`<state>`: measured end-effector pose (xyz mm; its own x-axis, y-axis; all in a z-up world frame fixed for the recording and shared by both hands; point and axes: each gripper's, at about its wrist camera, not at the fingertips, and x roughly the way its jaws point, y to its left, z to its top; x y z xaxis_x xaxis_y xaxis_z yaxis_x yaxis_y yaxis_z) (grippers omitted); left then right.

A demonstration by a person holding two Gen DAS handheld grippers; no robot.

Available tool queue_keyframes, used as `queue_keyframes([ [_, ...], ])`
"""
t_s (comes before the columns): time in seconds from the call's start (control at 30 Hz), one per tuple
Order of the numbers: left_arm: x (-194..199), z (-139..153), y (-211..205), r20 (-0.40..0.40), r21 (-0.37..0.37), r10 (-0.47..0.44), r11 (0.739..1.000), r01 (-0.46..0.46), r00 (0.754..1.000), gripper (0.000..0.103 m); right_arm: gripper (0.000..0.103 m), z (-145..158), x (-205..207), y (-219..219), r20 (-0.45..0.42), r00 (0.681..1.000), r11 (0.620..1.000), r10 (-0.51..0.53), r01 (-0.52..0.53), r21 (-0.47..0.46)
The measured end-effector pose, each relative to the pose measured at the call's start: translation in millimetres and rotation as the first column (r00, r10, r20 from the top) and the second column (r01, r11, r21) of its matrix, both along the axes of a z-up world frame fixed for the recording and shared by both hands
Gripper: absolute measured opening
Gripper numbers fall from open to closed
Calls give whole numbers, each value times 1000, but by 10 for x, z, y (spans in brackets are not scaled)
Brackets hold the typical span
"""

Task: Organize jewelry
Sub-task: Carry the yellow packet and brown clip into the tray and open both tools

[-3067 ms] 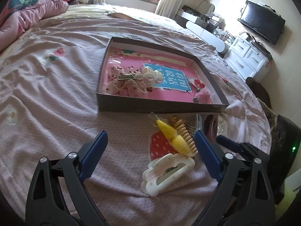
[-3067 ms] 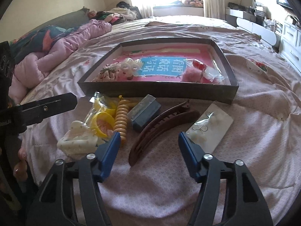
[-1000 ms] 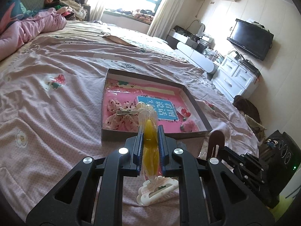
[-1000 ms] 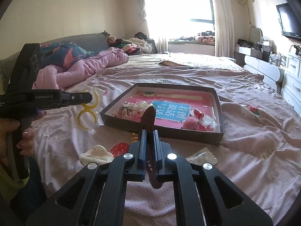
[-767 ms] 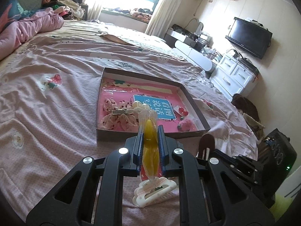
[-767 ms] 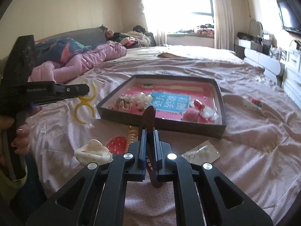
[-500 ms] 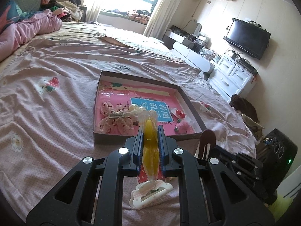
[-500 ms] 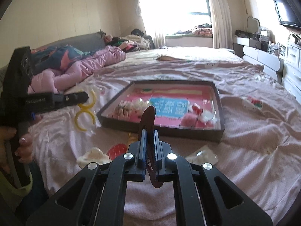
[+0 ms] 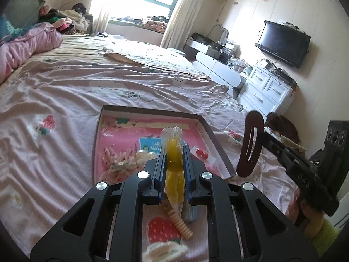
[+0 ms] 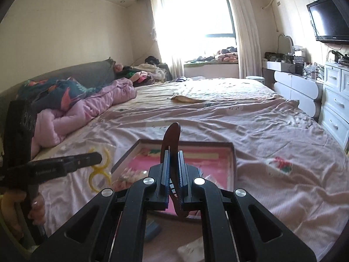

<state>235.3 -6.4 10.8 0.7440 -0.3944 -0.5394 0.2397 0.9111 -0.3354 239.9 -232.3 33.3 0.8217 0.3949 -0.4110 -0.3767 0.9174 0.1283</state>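
My left gripper [image 9: 173, 168] is shut on a clear bag of yellow hair rings [image 9: 173, 152], held in the air above the near edge of the open box [image 9: 214, 140]. The bag also shows in the right wrist view [image 10: 99, 170], hanging from the left gripper. My right gripper [image 10: 173, 172] is shut on a long brown hair clip [image 10: 171, 139], held upright above the box [image 10: 233, 159]. The clip also shows in the left wrist view [image 9: 249, 146], right of the box. The box has a pink floor with hair bows [image 9: 113, 166] and red beads [image 9: 201, 153] in it.
On the bedsheet near me lie an orange spiral hair tie [image 9: 181, 224], a grey-blue block [image 9: 193, 212] and a white claw clip [image 9: 165, 251]. A small clear packet [image 10: 189, 249] lies close by. A pink quilt [image 10: 87, 107] lies at the far left. White drawers [image 9: 268, 91] stand right of the bed.
Both grippers have risen higher above the bed with their items still held. The box and the loose items now sit lower and closer in both views.
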Motion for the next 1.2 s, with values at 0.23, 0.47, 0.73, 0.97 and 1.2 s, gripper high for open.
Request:
queue_keyframes([
  [0.23,282,-80,-197,-23,35,-24,999,25,999,8,6,0,360,-98,-15,999,999,-46,46,-4],
  [0.47,430,-216,-419,-27,87,-48,995,51,998,8,6,-45,622,-138,-17,997,997,-73,73,-22],
  [0.73,535,-442,-538,-53,140,-65,987,72,996,8,6,-298,859,-147,-65,993,993,-96,91,-68],
  [0.97,599,-596,-560,-89,138,-74,987,86,993,8,6,-525,1037,-196,-133,985,992,-107,96,-85],
  [1.2,629,-695,-602,-110,137,-86,985,100,990,8,6,-641,1173,-203,-180,977,990,-111,92,-111],
])
